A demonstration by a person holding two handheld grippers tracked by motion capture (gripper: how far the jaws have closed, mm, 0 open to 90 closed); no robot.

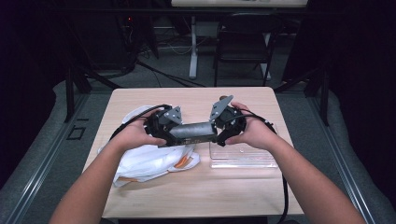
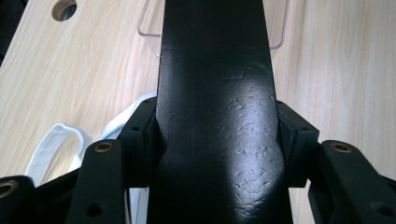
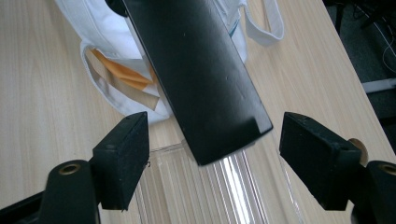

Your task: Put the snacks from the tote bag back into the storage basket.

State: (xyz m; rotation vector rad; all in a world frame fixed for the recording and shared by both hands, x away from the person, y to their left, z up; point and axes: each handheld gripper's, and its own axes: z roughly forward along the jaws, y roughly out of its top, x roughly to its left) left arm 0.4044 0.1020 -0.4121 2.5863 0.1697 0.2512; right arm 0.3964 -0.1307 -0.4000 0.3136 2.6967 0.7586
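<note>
The desk [image 1: 196,191] is pale wood and carries everything else; on its left part lies a white cloth bag [image 1: 149,161], slumped flat with its straps loose and an orange item showing at its mouth; on the right part, just beside the bag, lies a clear plastic tray [image 1: 243,156] with a ribbed floor. Above these, a long black box [image 1: 194,132] hangs level between the two hands, its right end over the tray's near-left edge in the right gripper view. The left hand-held gripper [image 2: 217,140] is clamped on the box's left end, pads pressed against both long sides; the right hand-held gripper [image 3: 212,161] has its jaws standing apart, one pad on each side of the box's free end with a gap at either side, touching nothing.
</note>
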